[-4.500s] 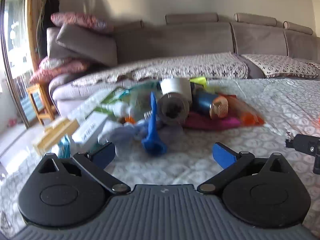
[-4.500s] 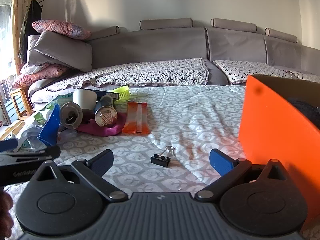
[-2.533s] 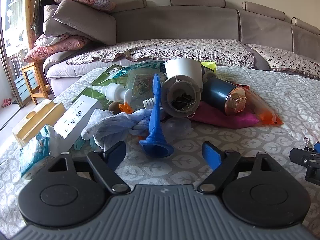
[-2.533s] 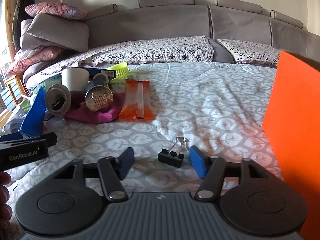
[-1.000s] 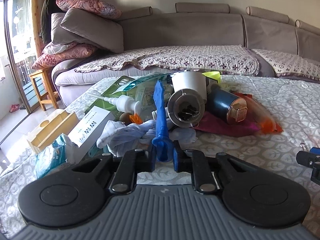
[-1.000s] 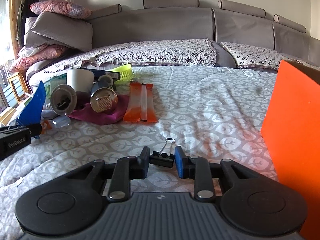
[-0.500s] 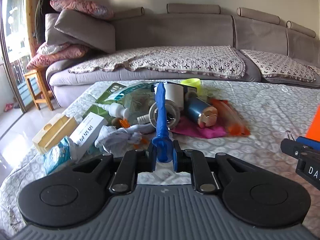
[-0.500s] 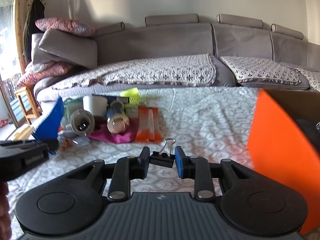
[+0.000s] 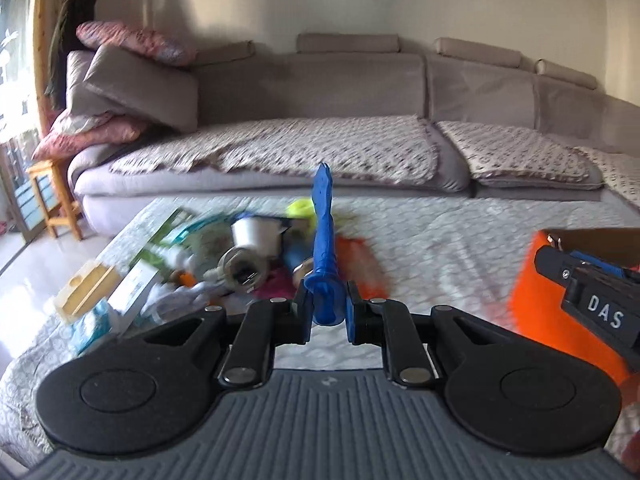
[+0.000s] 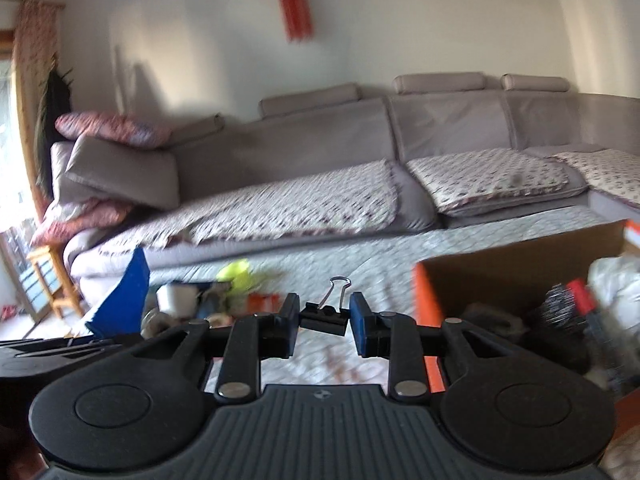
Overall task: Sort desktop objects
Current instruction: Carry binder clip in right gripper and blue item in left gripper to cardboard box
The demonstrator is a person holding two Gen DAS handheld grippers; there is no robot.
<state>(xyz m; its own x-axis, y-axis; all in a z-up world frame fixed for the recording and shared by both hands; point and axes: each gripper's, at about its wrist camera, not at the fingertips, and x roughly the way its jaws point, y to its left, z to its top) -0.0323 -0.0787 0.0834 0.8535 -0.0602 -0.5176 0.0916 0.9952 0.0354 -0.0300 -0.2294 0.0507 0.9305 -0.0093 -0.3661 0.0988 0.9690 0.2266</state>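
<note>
My left gripper (image 9: pixel 327 314) is shut on a blue plastic tool (image 9: pixel 325 240) and holds it upright above the patterned table. It also shows at the left of the right wrist view (image 10: pixel 124 300). My right gripper (image 10: pixel 324 322) is shut on a black binder clip (image 10: pixel 325 314), lifted off the table, just left of the orange cardboard box (image 10: pixel 430 312). The box also shows at the right of the left wrist view (image 9: pixel 528 304), with the right gripper's body in front of it.
A pile of clutter (image 9: pixel 240 256) lies on the table's left: a white cup, a metal cylinder, a pink cloth, an orange packet, boxes. The box holds several items (image 10: pixel 568 308). A grey sofa (image 9: pixel 320 92) stands behind the table.
Both grippers have risen and moved right toward the orange box, each still gripping its object. The clutter pile now looks farther away.
</note>
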